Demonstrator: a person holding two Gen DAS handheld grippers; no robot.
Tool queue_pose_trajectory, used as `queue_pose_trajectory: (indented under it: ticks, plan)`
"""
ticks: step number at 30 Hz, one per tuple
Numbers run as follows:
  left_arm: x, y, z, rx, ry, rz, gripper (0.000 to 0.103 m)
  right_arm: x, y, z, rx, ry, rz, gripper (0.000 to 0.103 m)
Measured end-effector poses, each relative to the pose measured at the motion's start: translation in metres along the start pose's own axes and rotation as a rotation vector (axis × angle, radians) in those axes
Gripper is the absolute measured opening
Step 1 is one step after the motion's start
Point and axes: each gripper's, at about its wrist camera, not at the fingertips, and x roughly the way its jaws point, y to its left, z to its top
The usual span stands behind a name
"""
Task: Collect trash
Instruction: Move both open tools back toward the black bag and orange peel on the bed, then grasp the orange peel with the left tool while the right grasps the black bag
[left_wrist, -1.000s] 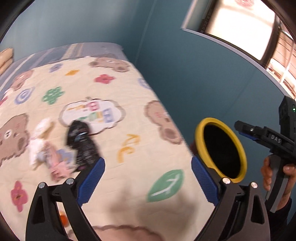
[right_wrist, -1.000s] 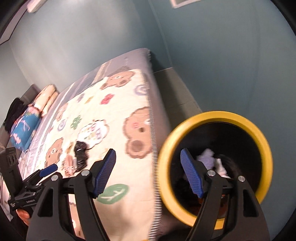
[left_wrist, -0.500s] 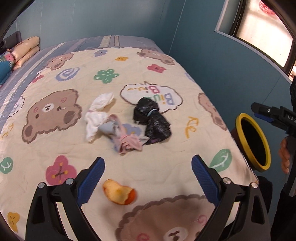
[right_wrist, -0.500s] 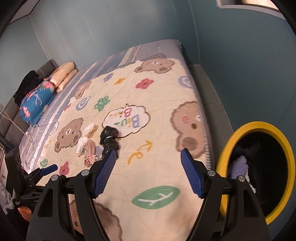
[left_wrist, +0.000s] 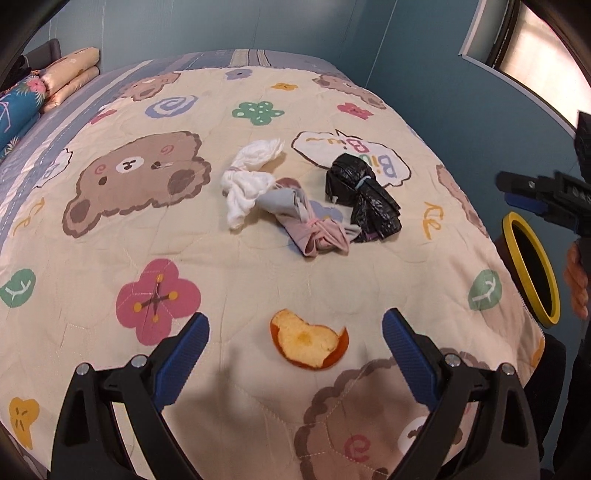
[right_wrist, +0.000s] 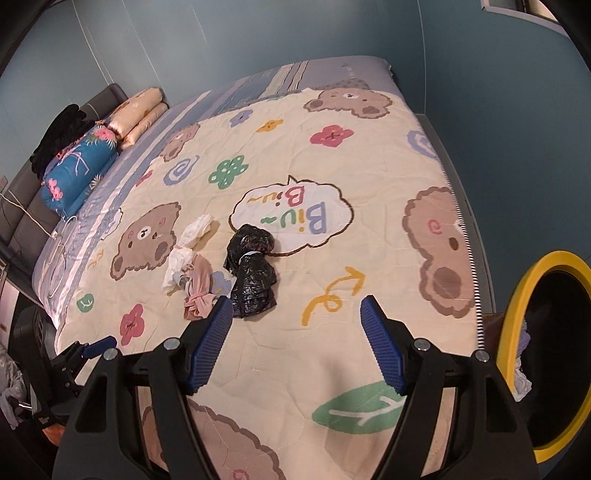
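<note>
An orange peel lies on the cartoon quilt, just ahead of my open left gripper and between its fingers' line. Farther on sit a crumpled black plastic bag, a knotted pink-grey cloth and white crumpled tissue. In the right wrist view my right gripper is open and empty over the quilt, with the black bag just beyond its left finger. The yellow-rimmed bin stands at the bed's right side, with scraps inside.
Folded bedding and a blue floral pillow lie at the head of the bed. Teal walls close in on the far side and right. The bin sits past the quilt's right edge, beside the person's hand.
Both views have swung left from the bin toward the bed's middle. The orange peel has come into the left view, and the bin has slid to the right edge of both.
</note>
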Motion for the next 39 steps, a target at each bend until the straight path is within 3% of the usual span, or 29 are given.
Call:
queue_pose_trajectory:
  ticks: [10,19,25,32,35,39]
  plan:
    - [0.007,-0.026,-0.023,0.100,0.024,-0.046,0.090,0.050,0.026,0.009,-0.054,0.077,-0.001,0.068]
    - [0.023,-0.024,-0.022,0.073,0.053,-0.069,0.081,0.101,0.049,0.006,-0.131,0.144,-0.034,0.062]
    - [0.032,-0.025,-0.023,0.071,0.070,-0.077,0.070,0.127,0.058,0.007,-0.155,0.175,-0.058,0.057]
    - [0.041,-0.034,-0.020,0.111,0.082,-0.048,0.042,0.157,0.064,0.010,-0.142,0.231,-0.078,0.051]
    - [0.042,-0.039,-0.021,0.131,0.078,-0.037,0.037,0.167,0.064,0.009,-0.135,0.251,-0.076,0.048]
    - [0.040,-0.043,-0.022,0.155,0.066,-0.038,0.022,0.175,0.067,0.007,-0.140,0.249,-0.101,0.032]
